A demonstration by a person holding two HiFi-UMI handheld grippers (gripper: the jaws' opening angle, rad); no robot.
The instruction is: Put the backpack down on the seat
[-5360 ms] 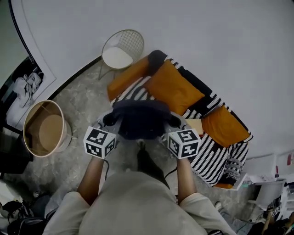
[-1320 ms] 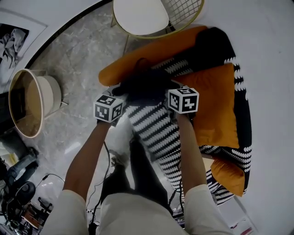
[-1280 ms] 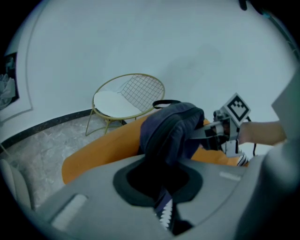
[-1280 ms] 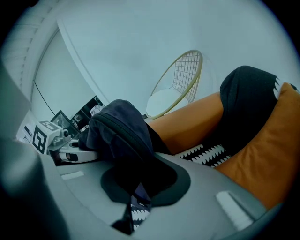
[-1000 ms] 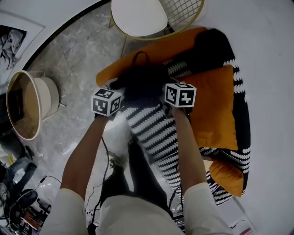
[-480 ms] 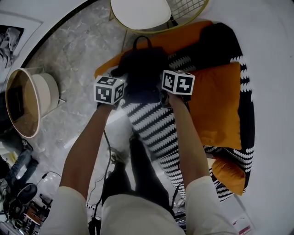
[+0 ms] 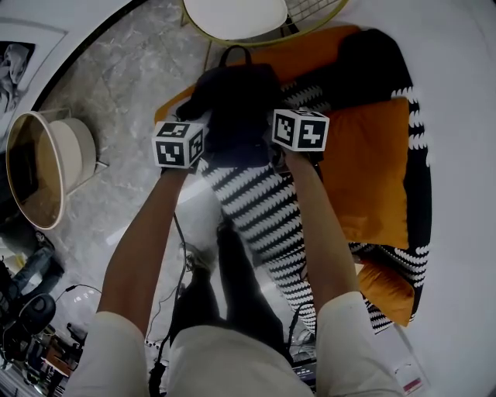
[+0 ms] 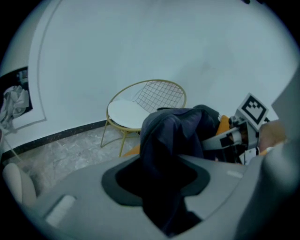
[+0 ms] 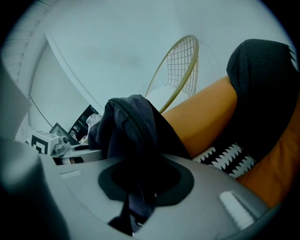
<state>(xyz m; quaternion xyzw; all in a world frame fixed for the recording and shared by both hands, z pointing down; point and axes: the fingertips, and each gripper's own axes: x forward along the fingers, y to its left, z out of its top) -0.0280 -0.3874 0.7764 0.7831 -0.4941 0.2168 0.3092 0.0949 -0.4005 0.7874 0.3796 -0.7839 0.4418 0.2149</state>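
Observation:
A dark navy backpack (image 7: 232, 101) lies on the striped seat (image 7: 260, 205) of the sofa, up against the orange armrest (image 7: 310, 50), its top loop toward the wire chair. My left gripper (image 7: 195, 133) is at the bag's left side. Its jaws are opening, and dark fabric (image 8: 171, 136) still hangs loose in the gap. My right gripper (image 7: 273, 149) is at the bag's right side. Its jaws are opening only slightly and still pinch a fold of the backpack (image 9: 131, 131).
A large orange cushion (image 7: 364, 170) leans on the sofa's back to the right, with a second one (image 7: 387, 291) nearer me. A gold wire chair (image 7: 232, 15) stands just beyond the armrest. A round tan basket (image 7: 39, 174) sits on the marble floor at the left.
Both grippers have carried the backpack further along the seat toward the orange armrest. The left jaws have parted around the fabric.

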